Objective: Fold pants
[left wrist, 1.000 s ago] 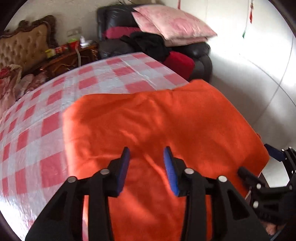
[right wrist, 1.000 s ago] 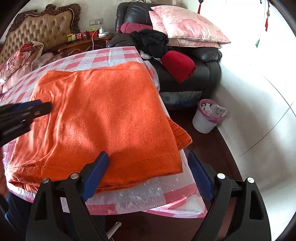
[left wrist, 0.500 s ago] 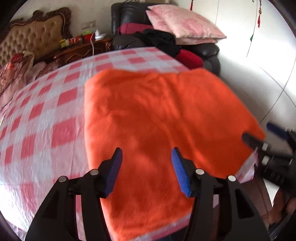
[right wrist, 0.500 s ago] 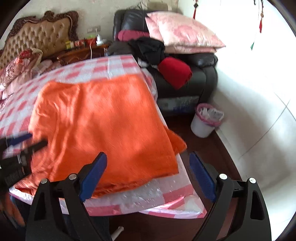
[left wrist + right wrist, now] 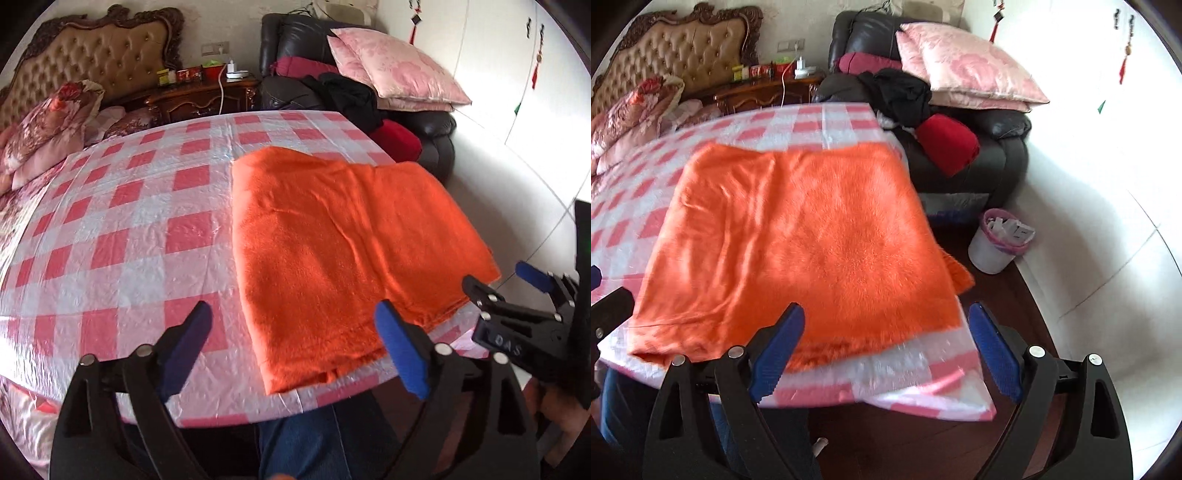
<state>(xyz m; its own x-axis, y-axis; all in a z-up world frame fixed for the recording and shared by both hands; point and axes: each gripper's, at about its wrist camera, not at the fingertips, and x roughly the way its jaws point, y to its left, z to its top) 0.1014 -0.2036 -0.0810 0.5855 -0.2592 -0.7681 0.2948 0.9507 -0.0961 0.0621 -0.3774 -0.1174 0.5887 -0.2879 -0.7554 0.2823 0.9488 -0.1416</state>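
The folded orange fleece pants [image 5: 343, 254] are lying flat at centre frame on the pink-and-white checked plastic tablecloth [image 5: 122, 229]; only the right wrist view is showing the white waste bin [image 5: 997, 247] at right. The left gripper [image 5: 295, 343] is opening, nothing between its jaws, narrower a second ago. The right gripper [image 5: 888, 347] is standing wide apart, empty.

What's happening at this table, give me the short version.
A person with a gripper in each hand is folding orange pants on a checked tablecloth. The pants lie folded flat near the table's edge. The left gripper is opening with nothing between its fingers, and the right gripper is open and empty too, both hanging just above the near edge.
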